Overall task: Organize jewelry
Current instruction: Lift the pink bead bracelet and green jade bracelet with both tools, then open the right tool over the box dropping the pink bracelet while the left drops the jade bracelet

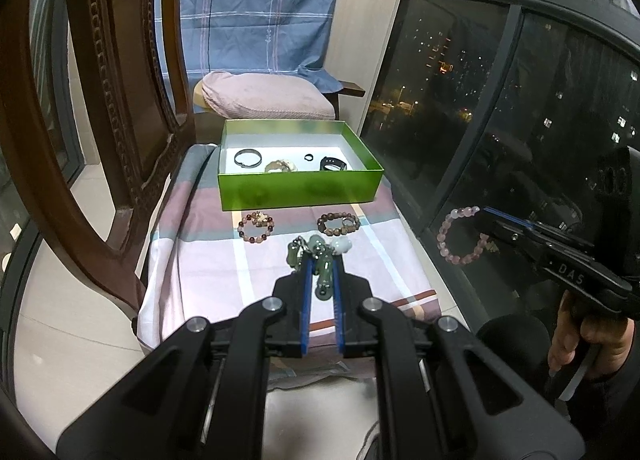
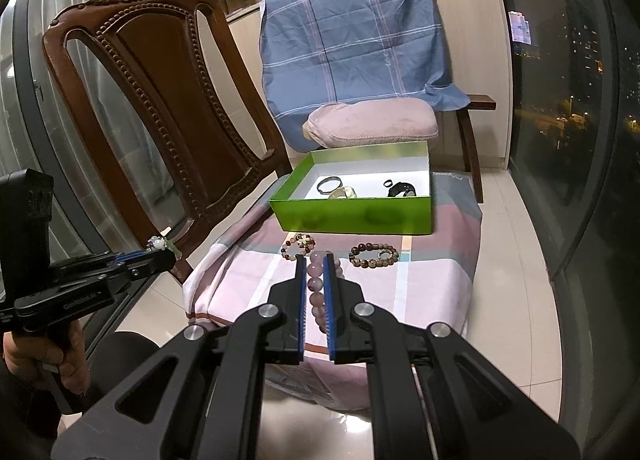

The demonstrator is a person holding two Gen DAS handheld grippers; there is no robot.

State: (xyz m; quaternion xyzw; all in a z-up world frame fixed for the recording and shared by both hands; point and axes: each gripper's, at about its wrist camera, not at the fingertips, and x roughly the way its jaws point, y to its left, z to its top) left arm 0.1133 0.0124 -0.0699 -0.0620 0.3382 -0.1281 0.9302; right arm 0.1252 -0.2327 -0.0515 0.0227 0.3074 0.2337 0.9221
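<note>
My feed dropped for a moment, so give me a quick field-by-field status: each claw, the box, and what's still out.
left claw: shut on green jade bracelet, held above the cloth
right claw: shut on pink bead bracelet, held in the air
green box: open, holds metal bangle, small ring, black band, a pale piece
still on checked cloth: mixed bead bracelet, brown bead bracelet

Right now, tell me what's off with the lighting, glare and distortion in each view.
Left wrist view: fisheye bends the window frame; dark glass shows city lights; the green box front mirrors the bracelets. Right wrist view: the wooden chair bows; floor tiles glare; both tongs' bracelets stay sharp.
</note>
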